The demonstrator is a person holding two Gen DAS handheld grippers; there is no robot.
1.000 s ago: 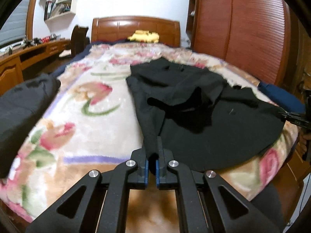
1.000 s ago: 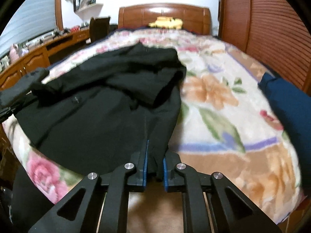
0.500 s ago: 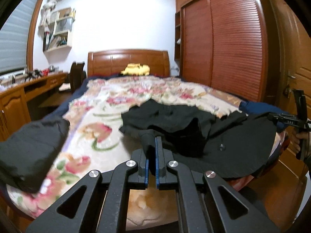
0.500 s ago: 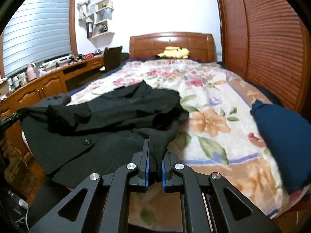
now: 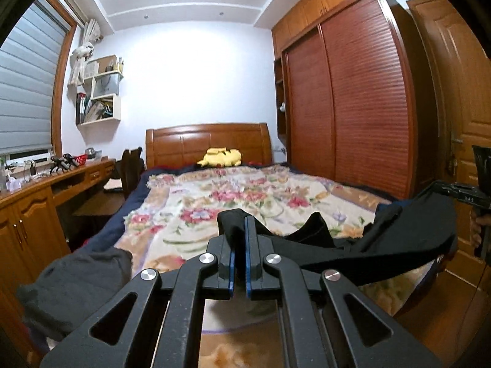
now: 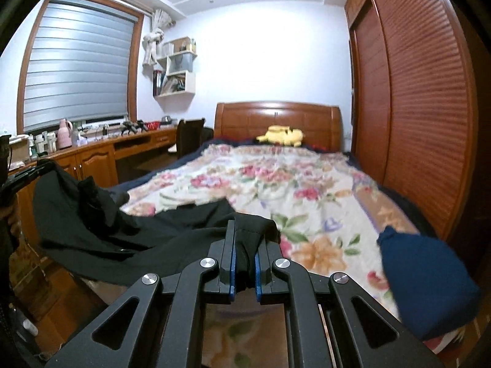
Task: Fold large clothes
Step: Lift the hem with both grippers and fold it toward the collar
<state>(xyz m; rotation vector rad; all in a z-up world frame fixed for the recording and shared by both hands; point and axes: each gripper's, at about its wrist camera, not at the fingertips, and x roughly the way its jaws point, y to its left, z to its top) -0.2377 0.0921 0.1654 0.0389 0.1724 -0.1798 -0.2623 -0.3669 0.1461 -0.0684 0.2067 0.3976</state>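
Your left gripper (image 5: 238, 230) has its jaws clamped on a bunched edge of the black garment (image 5: 383, 251), and your right gripper (image 6: 244, 239) grips another edge the same way. The garment hangs stretched between them over the foot of the bed (image 6: 307, 190), sagging toward 3 o'clock in the left view and 9 o'clock in the right.

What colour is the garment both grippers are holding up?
Black; the garment shows best in the right wrist view.
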